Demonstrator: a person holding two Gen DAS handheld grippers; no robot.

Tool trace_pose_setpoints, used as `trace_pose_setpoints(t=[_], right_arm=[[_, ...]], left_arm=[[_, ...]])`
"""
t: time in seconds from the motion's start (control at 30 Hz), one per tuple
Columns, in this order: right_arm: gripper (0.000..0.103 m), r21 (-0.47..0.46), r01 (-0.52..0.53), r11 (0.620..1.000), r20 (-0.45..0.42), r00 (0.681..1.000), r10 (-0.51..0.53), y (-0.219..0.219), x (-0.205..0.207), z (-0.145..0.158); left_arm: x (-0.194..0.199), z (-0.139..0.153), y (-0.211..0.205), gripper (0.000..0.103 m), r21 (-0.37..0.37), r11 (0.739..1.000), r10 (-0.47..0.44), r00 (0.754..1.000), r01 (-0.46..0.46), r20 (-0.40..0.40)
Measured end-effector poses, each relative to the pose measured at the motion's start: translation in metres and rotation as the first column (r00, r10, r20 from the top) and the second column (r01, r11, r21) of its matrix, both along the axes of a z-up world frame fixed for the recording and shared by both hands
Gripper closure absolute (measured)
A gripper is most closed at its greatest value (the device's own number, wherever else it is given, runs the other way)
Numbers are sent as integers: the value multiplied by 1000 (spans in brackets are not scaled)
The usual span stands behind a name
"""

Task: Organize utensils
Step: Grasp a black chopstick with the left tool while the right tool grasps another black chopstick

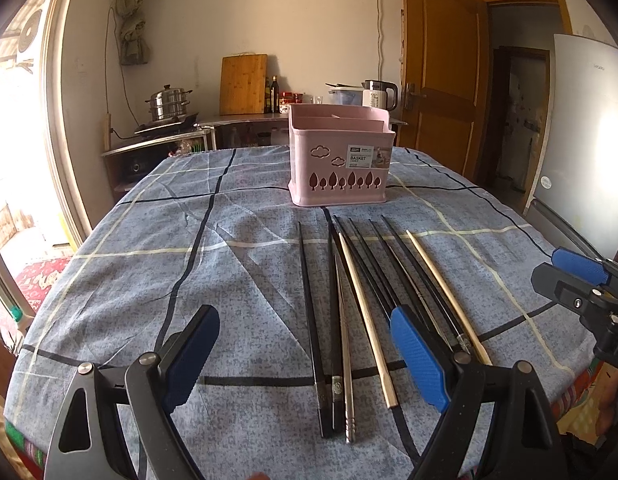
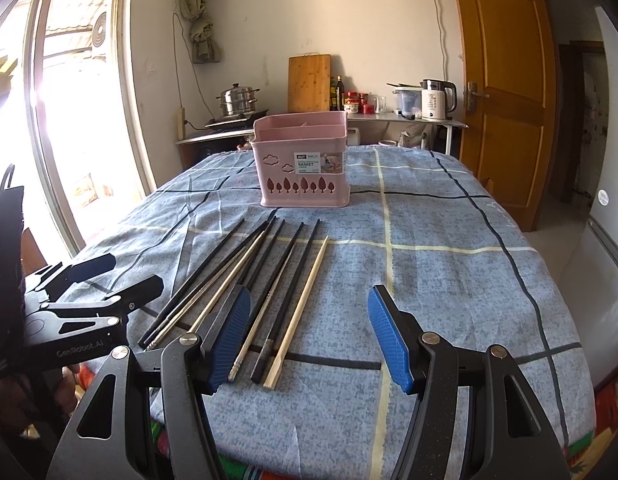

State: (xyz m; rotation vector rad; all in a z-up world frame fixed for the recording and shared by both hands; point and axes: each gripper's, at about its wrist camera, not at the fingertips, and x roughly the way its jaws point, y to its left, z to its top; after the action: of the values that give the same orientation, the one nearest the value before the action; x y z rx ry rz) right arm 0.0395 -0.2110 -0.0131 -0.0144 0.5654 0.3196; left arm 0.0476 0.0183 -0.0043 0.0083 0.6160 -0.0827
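A: Nearest first. What are the grippers doing?

B: The left gripper (image 1: pixel 305 364) hangs low at six o'clock with its jaws spread wide and nothing between them. The right gripper (image 2: pixel 309 336) is the same, wide apart and empty, above bare tablecloth (image 2: pixel 449 280).

A: And the utensils?

B: A row of chopsticks (image 1: pixel 349 312) lies flat on the cloth, running from six toward twelve o'clock. Most are black; two are pale wood, among them a wooden chopstick (image 1: pixel 367 320), and there is a metal chopstick (image 1: pixel 343 344) too. From the right wrist they sit at about ten o'clock.

A: How will they handle?

B: Light, stiff and thin, I'd judge; the metal and lacquered ones are probably slippery. Several touch or overlap, so one may drag its neighbour. I'd pinch across the thick near ends, where the pads get the most purchase.

A: Further out?

B: The pink basket (image 1: pixel 341 160) stands upright at twelve o'clock, just past the tips. Its compartments look empty, though the floor is hidden.
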Motion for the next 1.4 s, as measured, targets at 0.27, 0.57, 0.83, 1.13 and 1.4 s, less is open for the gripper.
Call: trace_pose_setpoints(t=[0.27, 0.57, 0.83, 1.13, 1.4], right_arm=[[41, -2, -7, 1000, -60, 998, 7, 8, 35, -3], [41, -23, -16, 1000, -110, 994, 13, 18, 79, -3], [53, -50, -46, 998, -198, 980, 35, 37, 128, -13], [80, -66, -73, 995, -316, 947, 48, 52, 184, -29], [88, -80, -76, 994, -411, 911, 37, 58, 208, -47]], left_arm=[[54, -6, 16, 21, 10, 1000, 28, 995, -27, -92], [113, -20, 21, 36, -24, 1000, -6, 972, 0, -236], [149, -29, 19, 50, -74, 996, -61, 952, 41, -300], [177, -34, 10, 64, -44, 996, -87, 935, 76, -344], [184, -35, -1, 66, 31, 995, -78, 927, 96, -367]])
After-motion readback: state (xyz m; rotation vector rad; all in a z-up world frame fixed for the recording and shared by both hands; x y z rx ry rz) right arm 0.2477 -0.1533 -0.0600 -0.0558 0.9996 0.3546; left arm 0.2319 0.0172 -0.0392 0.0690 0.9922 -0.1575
